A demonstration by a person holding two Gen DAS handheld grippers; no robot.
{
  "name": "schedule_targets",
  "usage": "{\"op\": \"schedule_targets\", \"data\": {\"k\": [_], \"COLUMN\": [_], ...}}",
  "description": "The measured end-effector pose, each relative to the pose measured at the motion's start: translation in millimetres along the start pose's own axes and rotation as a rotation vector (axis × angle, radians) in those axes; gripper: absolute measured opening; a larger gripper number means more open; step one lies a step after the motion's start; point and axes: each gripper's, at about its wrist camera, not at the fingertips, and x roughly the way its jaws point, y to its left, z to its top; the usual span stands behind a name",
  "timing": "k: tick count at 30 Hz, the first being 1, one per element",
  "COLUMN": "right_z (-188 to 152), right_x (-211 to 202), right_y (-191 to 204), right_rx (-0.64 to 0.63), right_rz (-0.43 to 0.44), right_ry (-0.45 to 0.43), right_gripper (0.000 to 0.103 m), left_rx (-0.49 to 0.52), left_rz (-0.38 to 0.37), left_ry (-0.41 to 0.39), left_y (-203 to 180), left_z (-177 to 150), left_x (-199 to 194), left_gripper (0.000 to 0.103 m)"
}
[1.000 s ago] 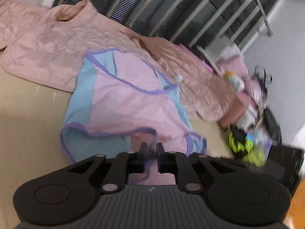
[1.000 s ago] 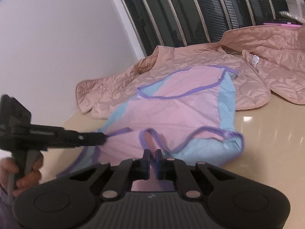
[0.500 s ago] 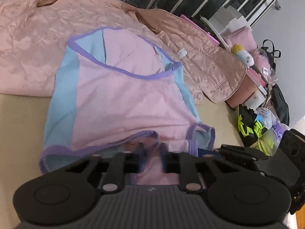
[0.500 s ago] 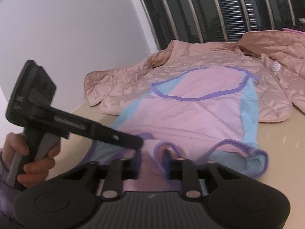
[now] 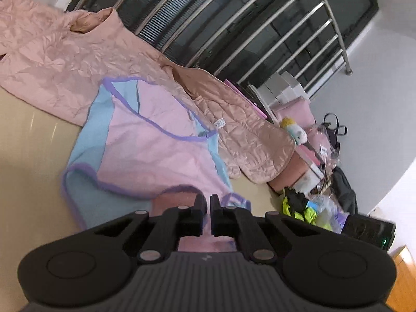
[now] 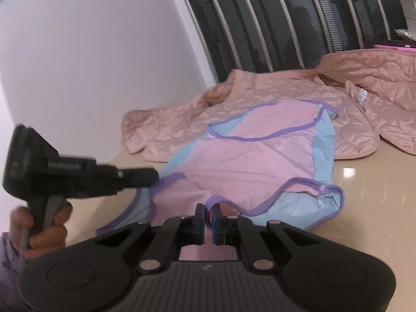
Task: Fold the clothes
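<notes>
Left wrist view: the left tool is seen with its two black fingers drawn almost together, clenched on the near edge of a pink sleeveless top with light blue side panels and purple binding. The top is spread flat on a glossy beige table, its far hem lying over a peach quilted jacket that is stretched along the back of the table in front of a window guarded by steel bars. A small white label is visible on the jacket just beyond the top. At the right end of the table, white boxes, a small stuffed toy and a heap of bags and packets are crowded together against a white wall. Right wrist view: the right tool is likewise closed to a narrow slit, and the purple-bound edge of the top is pinched between its fingers at a strap loop. The left tool is shown from the side at the left, gripped by a person's hand, with its tip laid on the purple-trimmed left edge of the top. Both grasp points are located on the near side of the garment, well apart from each other.
</notes>
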Motion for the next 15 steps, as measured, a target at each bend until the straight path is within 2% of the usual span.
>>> {"op": "schedule_targets", "data": {"k": [5, 8, 13, 14, 15], "right_z": [-7.0, -8.7, -13.6, -14.6, -15.7], "right_x": [-7.5, -6.5, -5.6, -6.3, -7.1], "right_y": [5.0, 5.7, 3.3, 2.4, 1.5], "right_rx": [-0.028, -0.040, -0.037, -0.032, -0.027], "right_rz": [0.022, 0.022, -0.003, -0.008, -0.013], "right_ry": [-0.008, 0.018, 0.057, 0.059, 0.061], "right_gripper": [0.005, 0.006, 0.010, 0.010, 0.013], "left_rx": [0.034, 0.060, 0.112, 0.119, 0.117], "left_rz": [0.055, 0.060, 0.123, 0.128, 0.130], "left_ry": [0.032, 0.053, 0.073, 0.070, 0.065], "left_y": [-2.9, -8.0, -12.5, -12.3, -12.8], "left_z": [-9.5, -9.3, -21.7, -23.5, -23.7], "left_x": [-1.3, -2.7, -6.8, -8.5, -10.0], "left_gripper": [0.003, 0.003, 0.003, 0.005, 0.013]}}
